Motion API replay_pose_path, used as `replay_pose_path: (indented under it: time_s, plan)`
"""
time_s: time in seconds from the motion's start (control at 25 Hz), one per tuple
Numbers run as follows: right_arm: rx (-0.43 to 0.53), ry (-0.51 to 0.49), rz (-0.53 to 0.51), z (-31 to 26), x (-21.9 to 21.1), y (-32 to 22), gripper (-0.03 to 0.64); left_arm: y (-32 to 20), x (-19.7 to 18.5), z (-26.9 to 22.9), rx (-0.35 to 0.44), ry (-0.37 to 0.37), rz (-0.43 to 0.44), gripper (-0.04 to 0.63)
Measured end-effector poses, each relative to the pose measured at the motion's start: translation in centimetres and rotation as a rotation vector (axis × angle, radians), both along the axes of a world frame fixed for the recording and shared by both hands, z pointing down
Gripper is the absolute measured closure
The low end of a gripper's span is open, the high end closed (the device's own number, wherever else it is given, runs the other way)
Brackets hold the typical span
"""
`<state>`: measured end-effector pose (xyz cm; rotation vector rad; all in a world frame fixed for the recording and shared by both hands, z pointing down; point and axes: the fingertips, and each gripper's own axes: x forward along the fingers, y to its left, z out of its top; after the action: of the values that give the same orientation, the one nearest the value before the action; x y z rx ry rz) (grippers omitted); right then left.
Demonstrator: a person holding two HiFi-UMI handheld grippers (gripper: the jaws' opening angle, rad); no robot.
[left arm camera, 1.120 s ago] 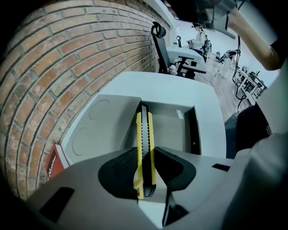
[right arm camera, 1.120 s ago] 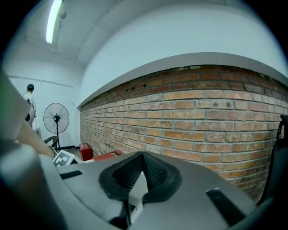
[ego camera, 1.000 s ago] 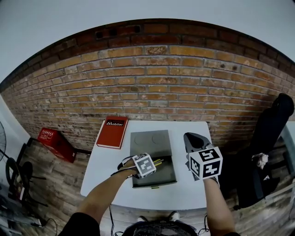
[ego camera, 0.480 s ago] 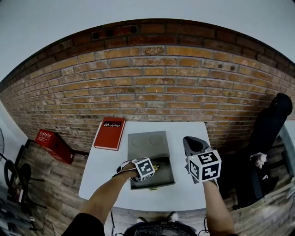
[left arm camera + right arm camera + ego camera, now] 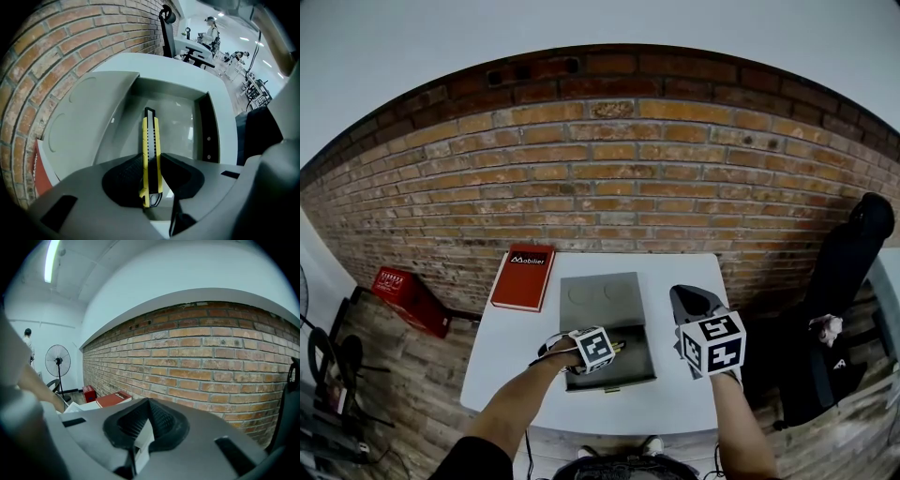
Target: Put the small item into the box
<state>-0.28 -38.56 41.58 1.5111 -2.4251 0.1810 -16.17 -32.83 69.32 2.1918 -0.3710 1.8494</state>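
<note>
A grey box (image 5: 623, 367) stands open on the white table (image 5: 506, 366), its lid (image 5: 602, 300) folded back toward the wall. My left gripper (image 5: 614, 349) hangs over the box's left side, shut on a yellow and black utility knife (image 5: 621, 346). In the left gripper view the knife (image 5: 151, 136) runs between the pads and points into the box's hollow (image 5: 180, 126); the lid (image 5: 89, 122) lies at left. My right gripper (image 5: 694, 300) hovers right of the box, jaws together, holding nothing. Its pads (image 5: 161, 420) meet at the tips.
A red book (image 5: 523, 277) lies on the table's far left corner, also seen in the right gripper view (image 5: 114, 398). A brick wall stands right behind the table. A red crate (image 5: 408, 292) sits on the floor at left, a black chair (image 5: 853, 253) at right.
The head camera shifted slightly, so table and grippers sit a little lower in view. The left gripper still holds the knife over the box; the right gripper has barely moved.
</note>
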Motion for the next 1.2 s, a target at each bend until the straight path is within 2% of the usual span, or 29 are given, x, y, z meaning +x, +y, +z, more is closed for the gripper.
replay_pose_path:
  time_s: [0.16, 0.36, 0.72, 0.96, 1.2]
  plan:
    - [-0.001, -0.004, 0.0, 0.1, -0.2, 0.0, 0.597, 0.0, -0.3, -0.3, 0.02, -0.009, -0.006, 0.465]
    - [-0.011, -0.004, -0.004, 0.5, -0.4, 0.1, 0.597, 0.2, -0.2, -0.4, 0.008, 0.019, -0.031, 0.465]
    - [-0.014, -0.011, -0.012, 0.6, -0.8, 0.4, 0.597, 0.1, -0.6, -1.5, 0.033, 0.047, -0.063, 0.437]
    - [-0.018, -0.018, -0.027, 0.6, -1.4, 0.6, 0.597, -1.6, -1.2, -4.0, 0.123, 0.072, -0.104, 0.439]
    - [-0.017, -0.024, -0.045, 0.4, -2.2, 0.6, 0.597, -3.5, -2.0, -7.4, 0.205, 0.168, -0.209, 0.444]
